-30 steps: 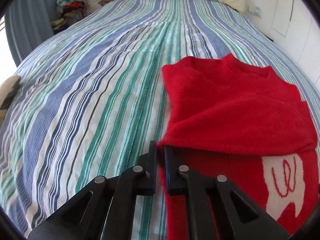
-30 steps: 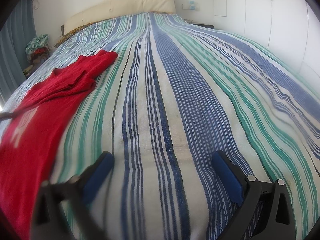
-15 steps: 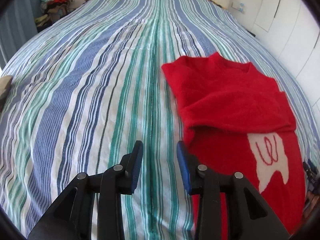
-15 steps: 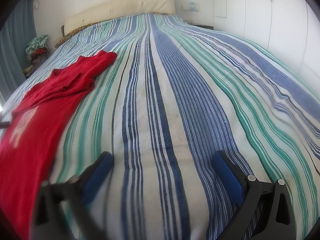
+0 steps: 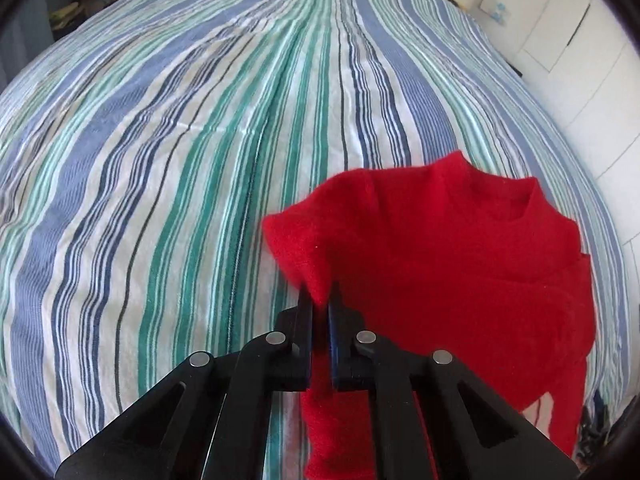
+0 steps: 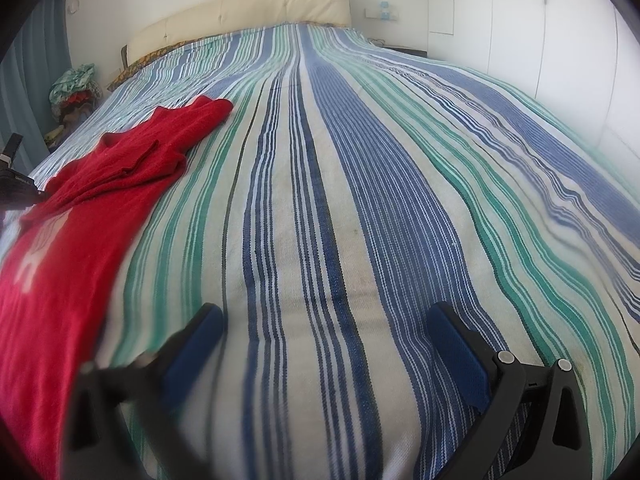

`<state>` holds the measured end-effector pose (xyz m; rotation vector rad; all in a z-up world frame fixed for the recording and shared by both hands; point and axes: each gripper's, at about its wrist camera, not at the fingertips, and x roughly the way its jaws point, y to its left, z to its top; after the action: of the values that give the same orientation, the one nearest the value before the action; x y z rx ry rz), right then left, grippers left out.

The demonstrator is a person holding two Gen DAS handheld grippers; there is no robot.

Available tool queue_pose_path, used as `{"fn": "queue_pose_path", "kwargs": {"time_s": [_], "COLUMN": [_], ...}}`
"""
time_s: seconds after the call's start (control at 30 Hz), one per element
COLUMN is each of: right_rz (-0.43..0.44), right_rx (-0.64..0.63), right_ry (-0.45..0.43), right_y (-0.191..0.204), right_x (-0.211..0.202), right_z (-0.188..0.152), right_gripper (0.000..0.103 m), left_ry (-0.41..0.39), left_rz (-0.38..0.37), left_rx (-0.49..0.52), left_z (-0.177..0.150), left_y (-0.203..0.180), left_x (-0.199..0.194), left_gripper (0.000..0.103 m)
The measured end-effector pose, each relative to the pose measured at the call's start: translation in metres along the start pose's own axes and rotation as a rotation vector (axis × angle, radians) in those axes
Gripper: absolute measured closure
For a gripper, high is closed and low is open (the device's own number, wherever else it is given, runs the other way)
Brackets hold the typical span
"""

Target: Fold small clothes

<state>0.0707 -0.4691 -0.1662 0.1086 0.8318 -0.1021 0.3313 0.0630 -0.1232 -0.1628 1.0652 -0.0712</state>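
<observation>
Pinching the sweater [image 5: 460,264] edge in our left gripper [image 5: 320,300], we keep our right gripper [image 6: 324,344] spread wide over the bed [image 6: 360,200].

Red knit sweater [image 5: 460,264], white motif on its front, spread partly folded over lower right of left-wrist frame, collar toward upper right, one edge lifted; stretched along left edge in right-wrist frame.

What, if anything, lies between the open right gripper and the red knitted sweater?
Nothing visible: only bare striped bedspread separates the right gripper from the red knitted sweater. The left gripper already pinches its edge.
</observation>
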Motion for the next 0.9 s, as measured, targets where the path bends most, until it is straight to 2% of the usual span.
{"fn": "queue_pose_path", "kwargs": {"time_s": [0.03, 0.1, 0.13, 0.17, 0.23, 0.3, 0.33, 0.37, 0.4, 0.43, 0.47, 0.53, 0.6, 0.67, 0.8, 0.9], "right_rz": [-0.001, -0.002, -0.002, -0.002, -0.002, -0.002, -0.002, -0.001, 0.000, 0.000, 0.000, -0.002, -0.003, -0.003, -0.005, -0.005], "right_rx": [-0.001, -0.002, -0.002, -0.002, -0.001, -0.002, -0.002, -0.002, -0.002, -0.002, -0.002, -0.002, -0.002, -0.002, -0.003, -0.004], "right_ry": [0.000, -0.001, -0.001, -0.001, -0.001, -0.002, -0.002, -0.004, -0.005, -0.006, -0.006, -0.004, -0.003, -0.004, -0.008, -0.009], "right_y": [0.000, 0.000, 0.000, 0.000, 0.000, 0.000, 0.000, 0.000, -0.001, -0.001, -0.001, -0.001, -0.001, 0.000, 0.001, 0.001], "right_x": [0.000, 0.000, 0.001, 0.001, 0.001, 0.001, 0.001, 0.001, 0.001, 0.001, 0.002, 0.001, 0.001, 0.001, 0.000, 0.000], "right_z": [0.000, 0.000, 0.000, 0.000, 0.000, 0.000, 0.000, 0.000, 0.000, 0.000, 0.000, 0.000, 0.001, 0.000, 0.000, -0.001], "right_gripper": [0.002, 0.002, 0.002, 0.002, 0.002, 0.002, 0.002, 0.002, 0.002, 0.002, 0.002, 0.002, 0.002, 0.002, 0.002, 0.002], "left_ry": [0.009, 0.038, 0.033, 0.021, -0.033, -0.068, -0.051, -0.011, 0.027, 0.032, 0.005, -0.001, -0.003, -0.023, -0.089, -0.110], "left_rz": [0.008, 0.053, 0.072, 0.082, 0.062, 0.029, 0.055, 0.116, 0.161, 0.193, 0.189, 0.184, 0.170, 0.144, 0.089, 0.101], "left_rx": [0.017, 0.105, 0.129, 0.132, 0.118, 0.115, 0.131, 0.164, 0.197, 0.218, 0.220, 0.186, 0.161, 0.126, 0.059, 0.010], "left_z": [-0.001, -0.006, -0.010, -0.014, -0.028, -0.047, -0.056, -0.065, -0.073, -0.079, -0.082, -0.081, -0.081, -0.086, -0.115, -0.143], "left_y": [-0.001, -0.009, -0.010, -0.008, -0.001, 0.005, 0.006, 0.008, 0.010, 0.011, 0.013, 0.014, 0.014, 0.017, 0.025, 0.033], "left_x": [0.002, 0.006, 0.002, -0.006, -0.029, -0.044, -0.042, -0.033, -0.022, -0.014, -0.016, -0.021, -0.028, -0.042, -0.076, -0.086], "left_gripper": [0.098, 0.086, 0.075, 0.053, 0.037, 0.037, 0.047, 0.063, 0.069, 0.071, 0.071, 0.071, 0.063, 0.040, 0.026, 0.017]}}
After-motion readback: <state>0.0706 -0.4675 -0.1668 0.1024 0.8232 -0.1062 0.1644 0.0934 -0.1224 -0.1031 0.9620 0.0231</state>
